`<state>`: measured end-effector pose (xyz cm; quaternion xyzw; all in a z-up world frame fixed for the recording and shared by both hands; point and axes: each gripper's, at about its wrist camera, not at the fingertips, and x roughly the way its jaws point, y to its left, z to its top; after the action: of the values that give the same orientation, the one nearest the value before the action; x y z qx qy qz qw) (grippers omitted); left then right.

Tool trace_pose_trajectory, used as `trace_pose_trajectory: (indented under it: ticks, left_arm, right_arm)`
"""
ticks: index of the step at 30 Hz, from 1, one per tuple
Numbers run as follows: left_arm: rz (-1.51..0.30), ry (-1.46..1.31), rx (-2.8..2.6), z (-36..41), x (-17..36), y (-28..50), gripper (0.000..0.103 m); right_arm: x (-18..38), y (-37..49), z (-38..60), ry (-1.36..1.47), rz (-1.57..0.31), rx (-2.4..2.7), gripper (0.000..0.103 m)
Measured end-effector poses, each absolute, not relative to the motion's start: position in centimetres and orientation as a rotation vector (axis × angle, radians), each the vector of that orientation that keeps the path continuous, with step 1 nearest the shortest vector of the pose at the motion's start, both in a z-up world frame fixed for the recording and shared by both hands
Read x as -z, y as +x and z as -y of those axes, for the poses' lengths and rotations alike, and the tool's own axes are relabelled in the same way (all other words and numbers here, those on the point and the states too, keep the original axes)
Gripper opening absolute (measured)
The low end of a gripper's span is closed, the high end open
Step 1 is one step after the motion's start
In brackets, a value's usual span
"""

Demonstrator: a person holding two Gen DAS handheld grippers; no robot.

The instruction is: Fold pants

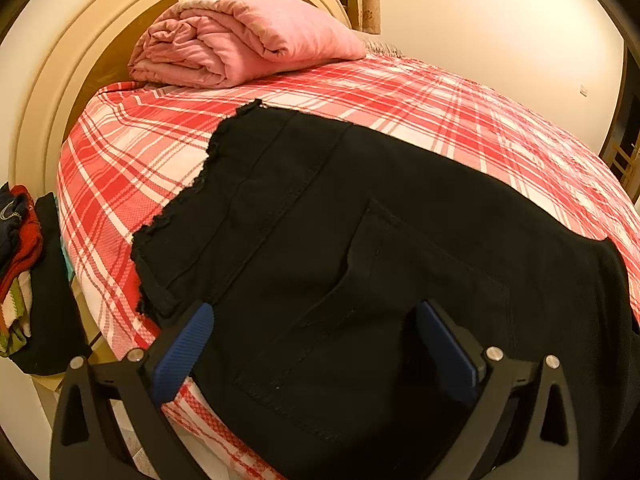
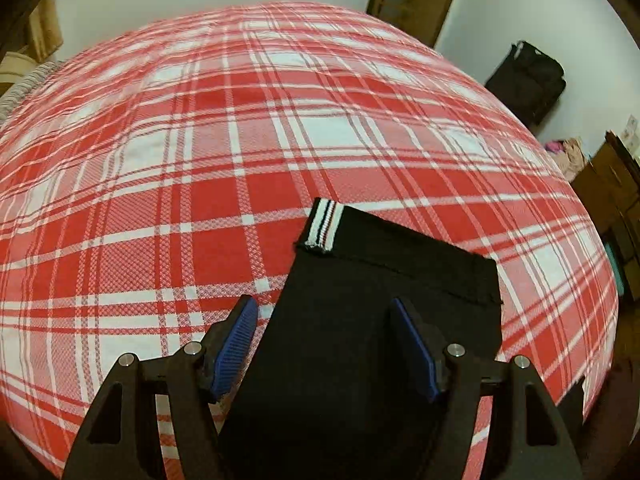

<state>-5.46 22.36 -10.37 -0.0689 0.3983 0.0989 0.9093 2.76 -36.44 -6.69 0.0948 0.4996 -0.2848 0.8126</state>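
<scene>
Pants (image 1: 360,240) of black cloth lie spread on a bed covered by a red and white checked sheet (image 1: 160,140), close to the near edge. In the left wrist view the waist end lies to the left, its frilled edge toward the headboard (image 1: 48,80), and a back pocket outlined in stitching sits near the middle. The left gripper (image 1: 316,320) hangs just above this part with its jaws spread wide, the blue pads (image 1: 184,352) clear of the cloth and nothing caught between them.

In the right wrist view the leg end (image 2: 400,256) lies flat on the sheet, with a short black and white striped band (image 2: 322,226) at its far corner. The right gripper (image 2: 324,320) is over the leg, jaws partly apart on either side of the cloth; one pad stands over the sheet beside the left edge of the leg, the other over the black cloth, and neither presses on it.

A folded pink blanket (image 1: 240,40) rests at the head of the bed. A pile of clothes (image 1: 20,264) sits beside the bed on the left. A black bag (image 2: 528,80) stands against the far wall.
</scene>
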Motion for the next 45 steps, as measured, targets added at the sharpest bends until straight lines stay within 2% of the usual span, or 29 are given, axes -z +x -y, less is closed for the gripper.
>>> trace_pose_trajectory:
  ticks: [2, 3, 6, 13, 20, 27, 31, 33, 34, 36, 38, 42, 44, 45]
  left_arm:
    - [-0.828, -0.142, -0.207, -22.4, 10.3, -5.4, 0.103]
    - [-0.831, -0.143, -0.209, -22.4, 10.3, -5.4, 0.103]
    - [-0.839, -0.146, -0.212, -22.4, 10.3, -5.4, 0.103]
    - [-0.854, -0.153, -0.209, -22.5, 10.2, -5.3, 0.103]
    - [-0.863, -0.156, -0.214, -22.4, 10.2, -5.2, 0.103]
    - [-0.864, -0.153, -0.211, -22.5, 10.1, -5.1, 0.103]
    - [-0.866, -0.142, -0.201, -22.4, 10.1, -4.9, 0.103]
    - [-0.873, -0.137, -0.199, -22.4, 10.0, -4.8, 0.103]
    - [-0.876, -0.134, -0.2, -22.4, 9.9, -4.8, 0.103]
    - [-0.879, -0.114, -0.212, -22.0, 9.5, -4.7, 0.103]
    - [-0.859, -0.073, -0.233, -21.2, 8.8, -4.7, 0.103]
    - [-0.798, -0.027, -0.173, -18.2, 6.6, -5.2, 0.103]
    - [-0.76, 0.003, -0.113, -15.9, 5.2, -5.9, 0.103]
    - [-0.748, 0.007, -0.067, -14.6, 4.6, -6.4, 0.103]
  right_arm:
    - [5.9, 2.0, 36.6, 0.263, -1.057, 0.579, 0.015]
    - [5.5, 1.3, 36.8, 0.298, -1.049, 0.55, 0.003]
    - [2.7, -3.3, 38.3, 0.473, -0.938, 0.459, 0.004]
    - [-2.9, -18.6, 40.4, 0.627, -0.664, 0.442, 0.003]
    - [1.5, -29.2, 41.1, 0.768, -0.673, 0.55, 0.003]
    - [6.6, -31.9, 41.3, 0.871, -0.76, 0.593, 0.003]
    - [4.0, -32.5, 41.3, 0.774, -0.818, 0.678, 0.016]
    - [1.2, -33.2, 41.0, 0.613, -0.788, 0.792, 0.019]
    - [-0.4, -33.3, 40.8, 0.508, -0.749, 0.843, 0.03]
    - [-1.8, -32.7, 40.8, 0.411, -0.698, 0.854, 0.068]
    - [-2.3, -30.9, 41.4, 0.369, -0.687, 0.798, 0.069]
    - [-0.9, -25.6, 42.1, 0.216, -0.78, 0.74, 0.069]
    - [0.6, -24.0, 42.3, 0.146, -0.842, 0.711, 0.053]
    - [1.4, -23.5, 43.0, 0.162, -0.872, 0.685, 0.051]
